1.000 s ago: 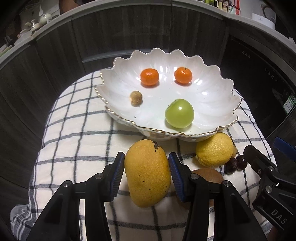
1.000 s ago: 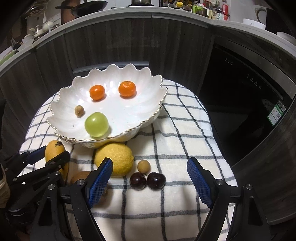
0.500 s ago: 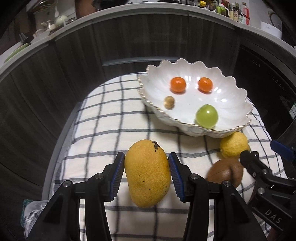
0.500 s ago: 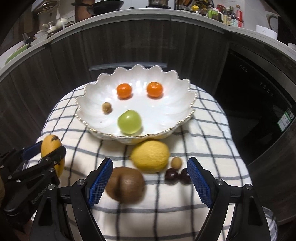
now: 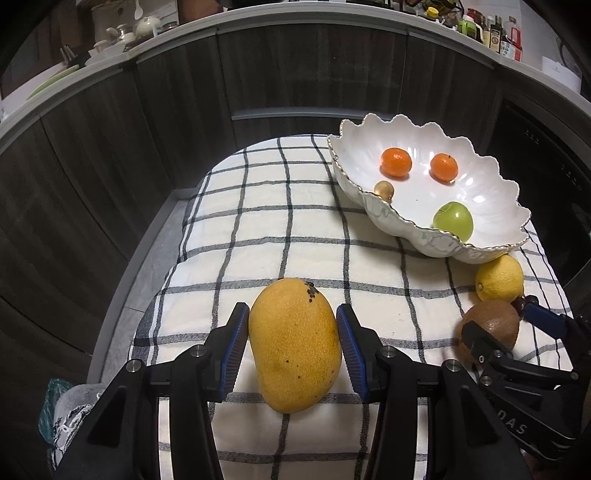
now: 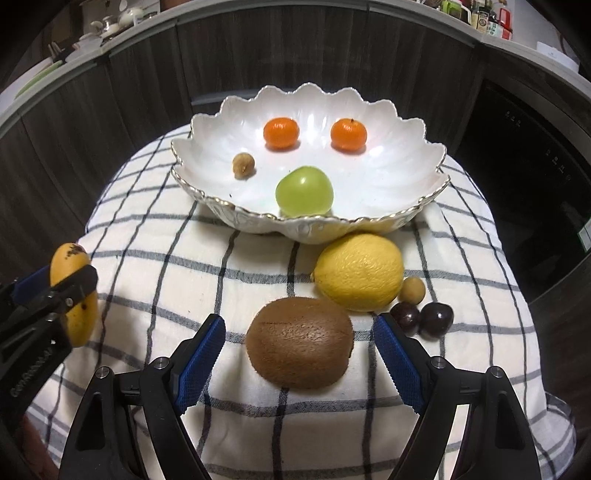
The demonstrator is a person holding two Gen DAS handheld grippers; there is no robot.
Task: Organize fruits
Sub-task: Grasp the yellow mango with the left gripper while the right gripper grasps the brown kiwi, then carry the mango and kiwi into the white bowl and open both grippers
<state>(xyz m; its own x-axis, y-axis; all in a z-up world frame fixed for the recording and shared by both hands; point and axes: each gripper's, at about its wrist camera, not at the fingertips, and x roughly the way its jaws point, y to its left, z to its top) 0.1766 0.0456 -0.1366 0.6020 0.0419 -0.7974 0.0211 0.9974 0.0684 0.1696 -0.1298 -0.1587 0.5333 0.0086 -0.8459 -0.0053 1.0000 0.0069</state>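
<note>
Kiwi (image 6: 300,342) between right gripper (image 6: 295,360) fingers

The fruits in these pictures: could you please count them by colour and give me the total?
Orange: 2, tangerines in the bowl
Green: 1, green fruit in the bowl
Yellow: 2, mango in the left gripper, lemon
Tan: 2, small round fruits
Brown: 1, kiwi
Dark purple: 2, cherries
Total: 10

i see the kiwi (image 5: 489,325) partly behind my right gripper (image 5: 517,343), bowl rim (image 5: 406,225) hiding the green fruit's (image 5: 453,224) base, counter bottles (image 5: 498,35) too small to read
</note>
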